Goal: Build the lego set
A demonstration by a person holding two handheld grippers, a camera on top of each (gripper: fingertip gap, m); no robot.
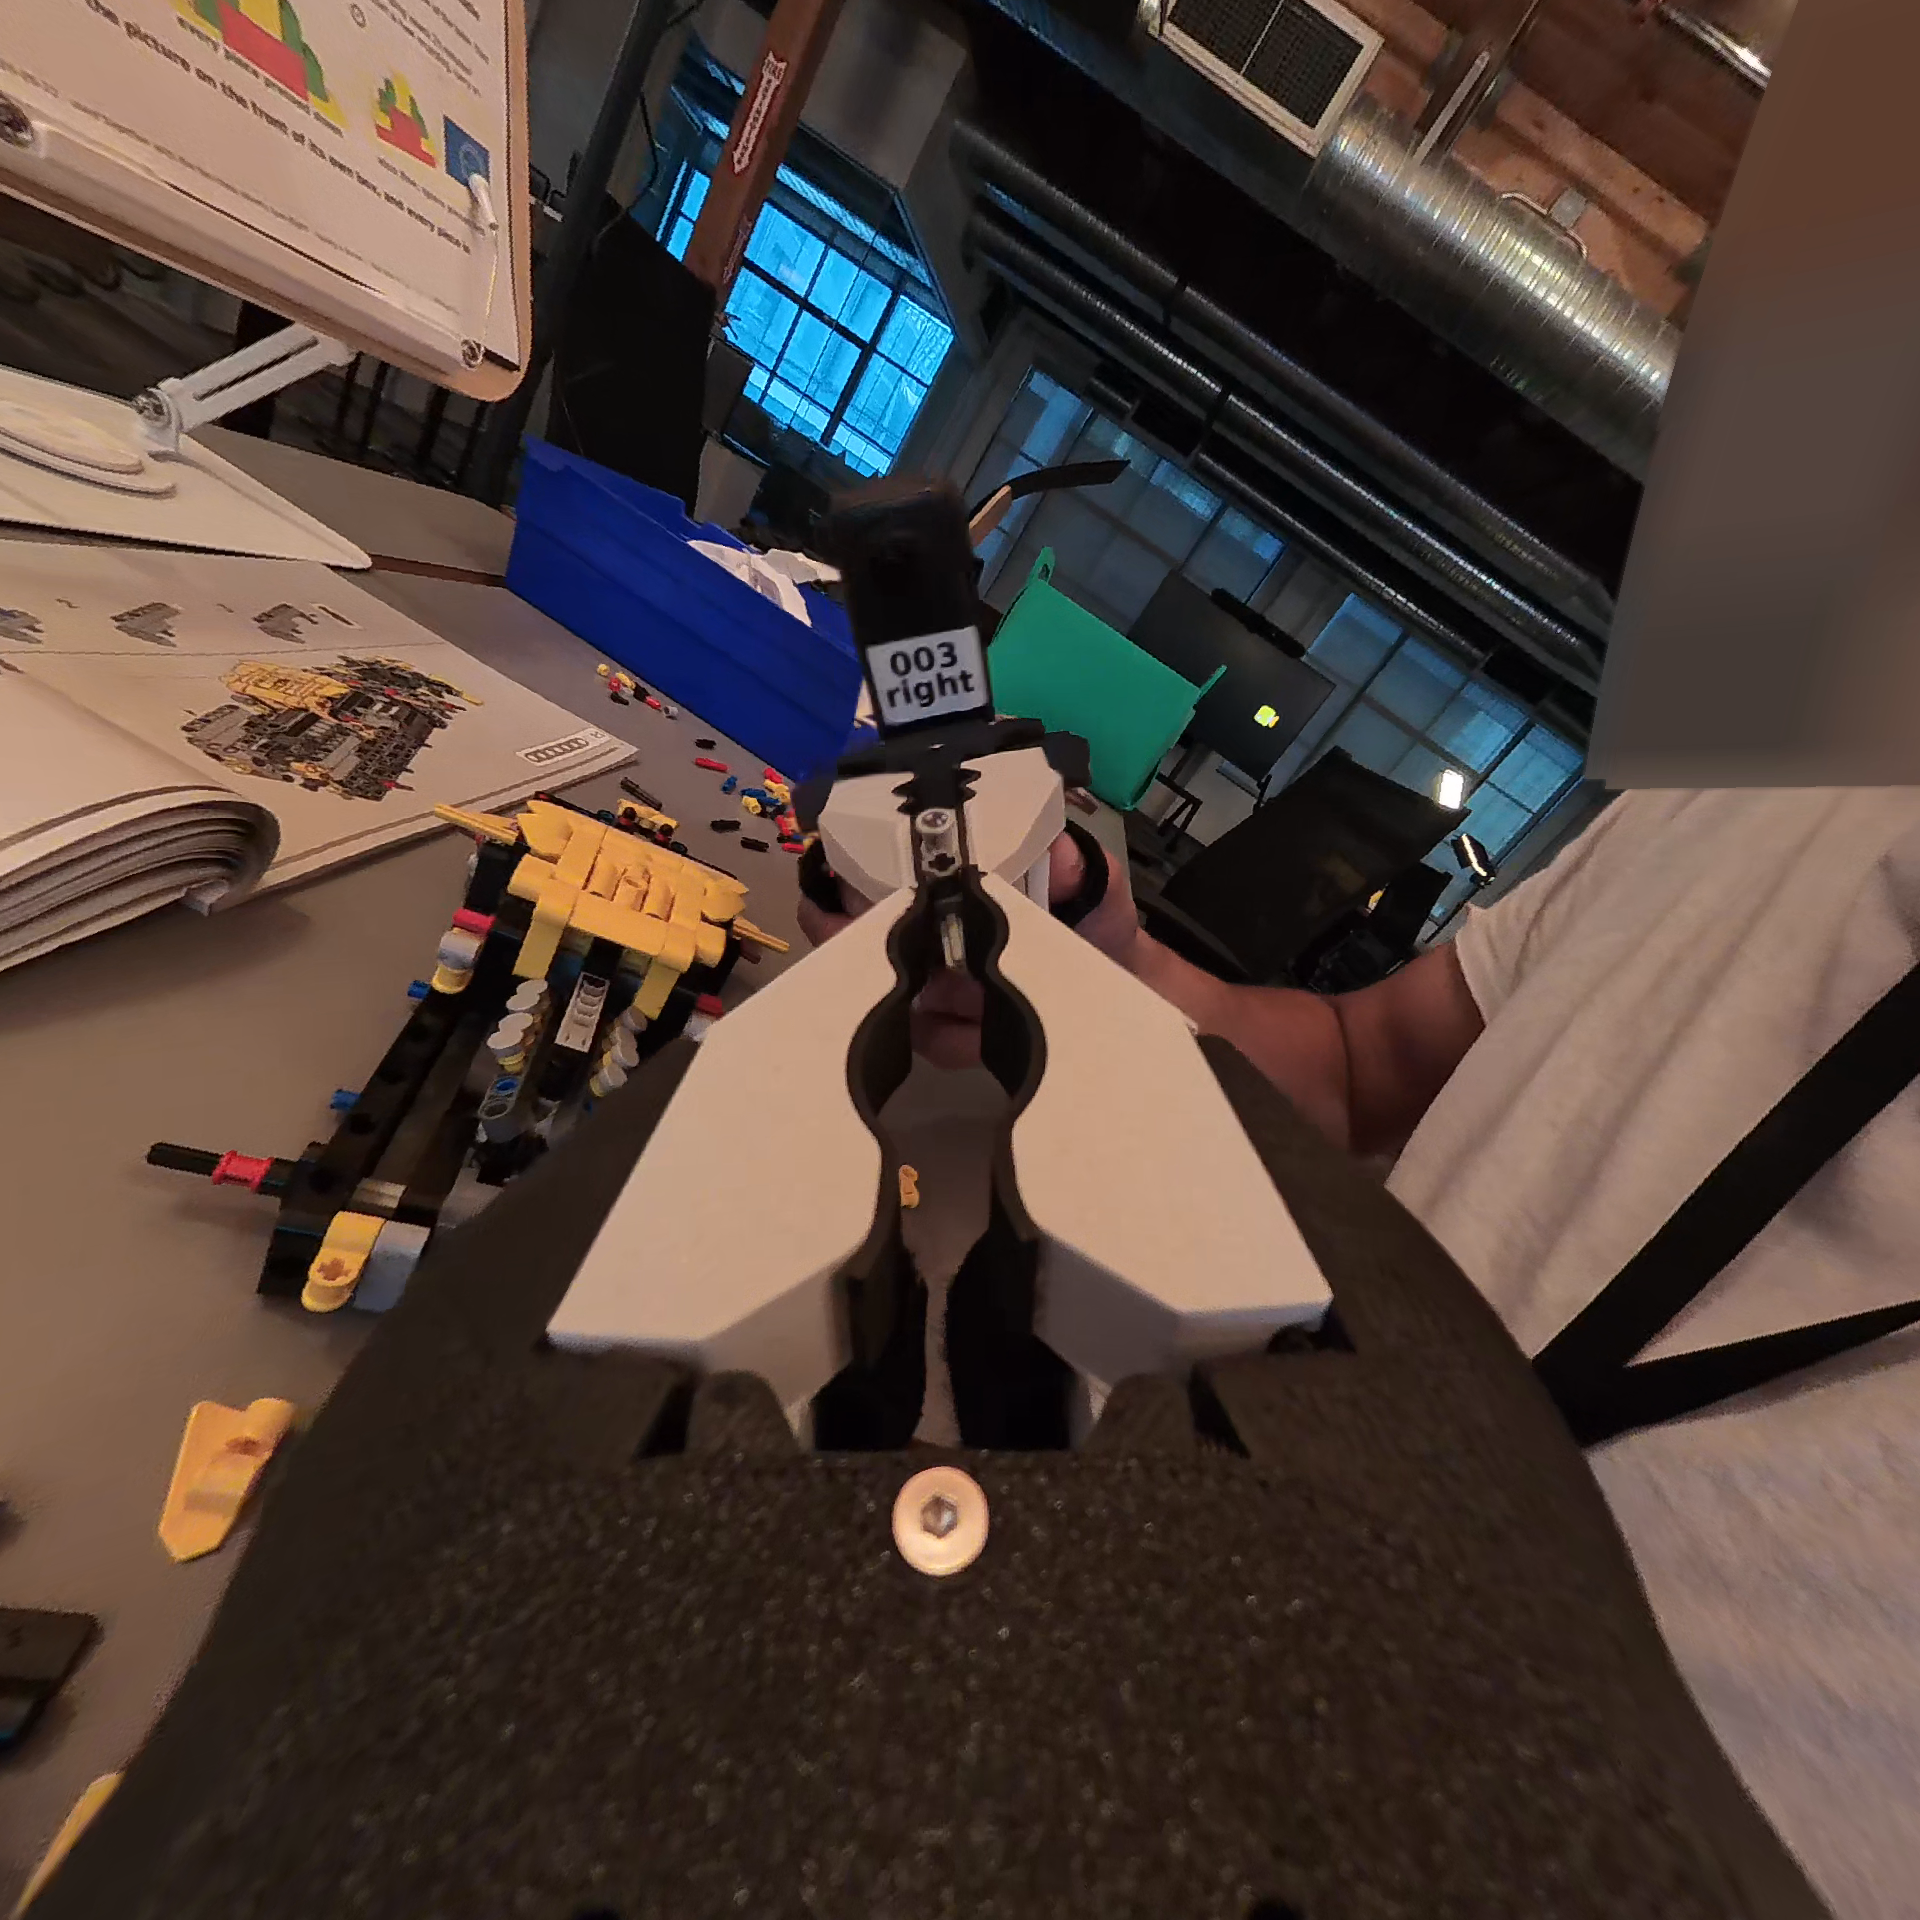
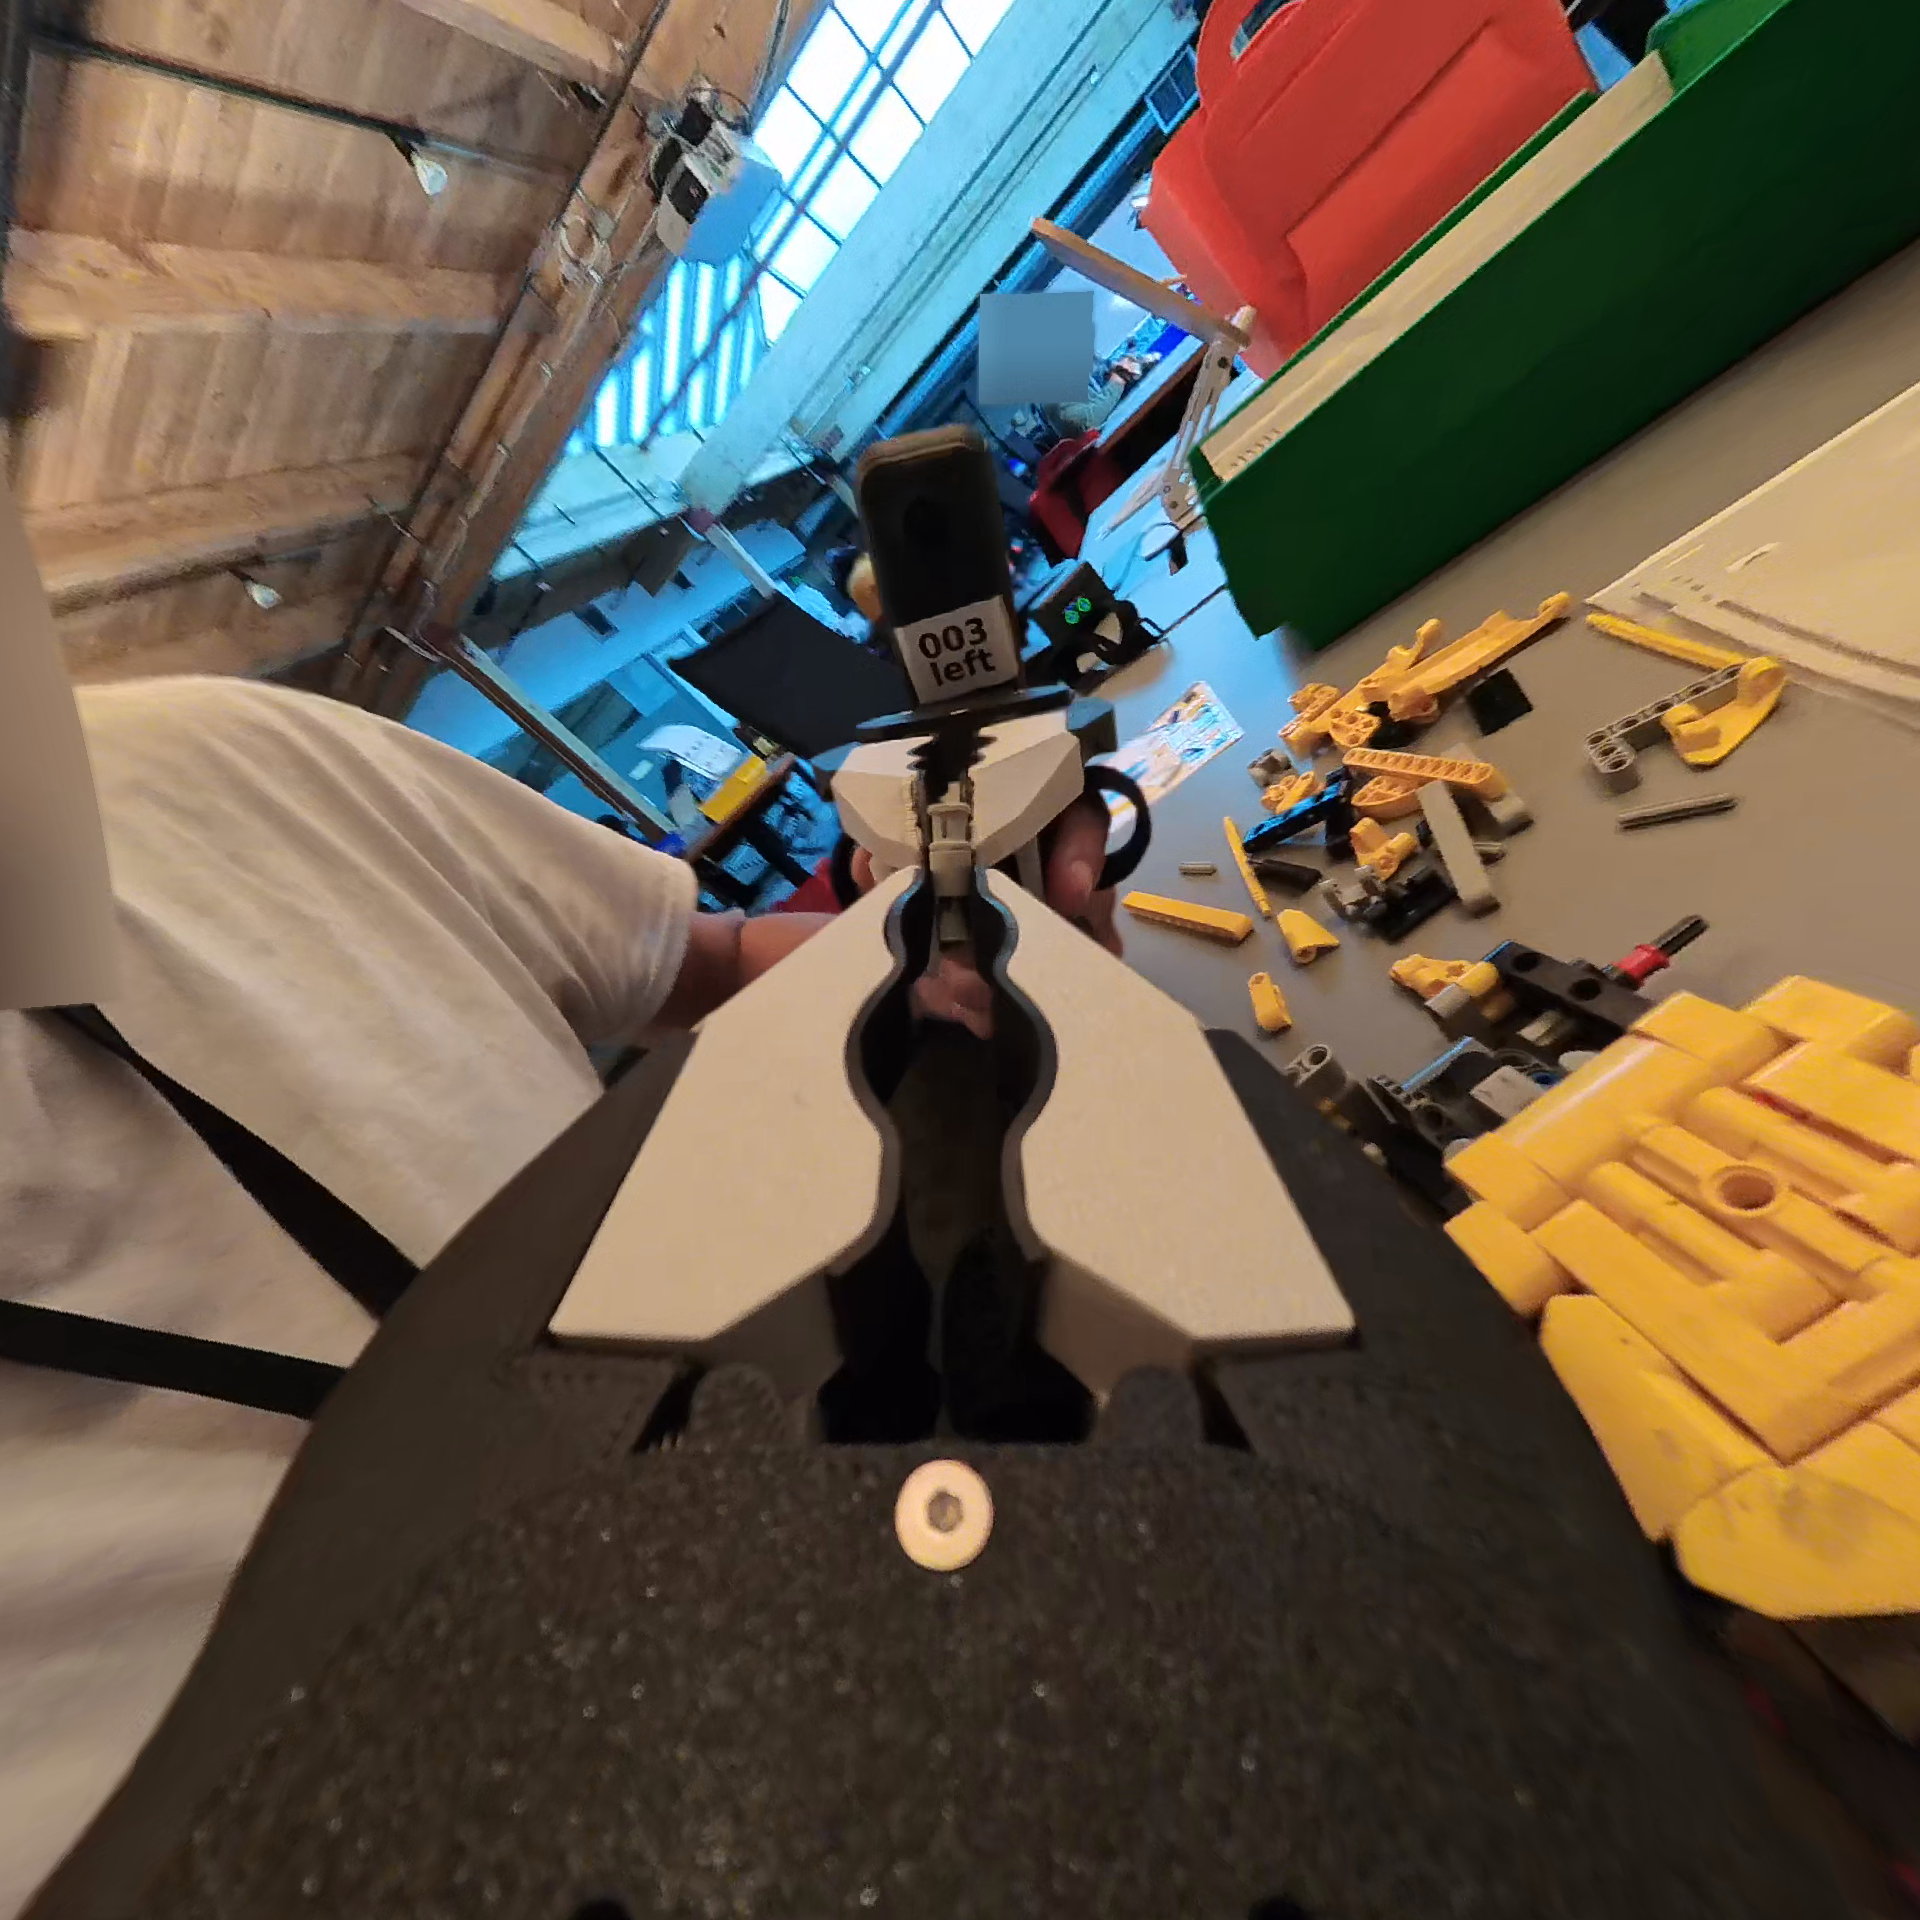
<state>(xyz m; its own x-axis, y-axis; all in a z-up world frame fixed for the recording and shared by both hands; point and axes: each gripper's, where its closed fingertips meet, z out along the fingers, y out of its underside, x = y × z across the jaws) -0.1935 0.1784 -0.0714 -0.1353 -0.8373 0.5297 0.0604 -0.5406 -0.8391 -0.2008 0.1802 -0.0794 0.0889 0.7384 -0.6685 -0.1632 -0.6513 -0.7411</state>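
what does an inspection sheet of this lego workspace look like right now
surface: grey table, mostly bare near the model.
job's things: part-built yellow and black lego model on the table; small grey lego piece pinched between both gripper tips in mid-air; open instruction booklet beside the model.
clutter: loose yellow, grey and black parts scattered; tiny pins near the blue bin; green box.
grippers: left gripper and right gripper face each other, tip to tip, both shut on the piece.
cables: nothing seen on the table.
surroundings: person in a white shirt; windows, ducting.
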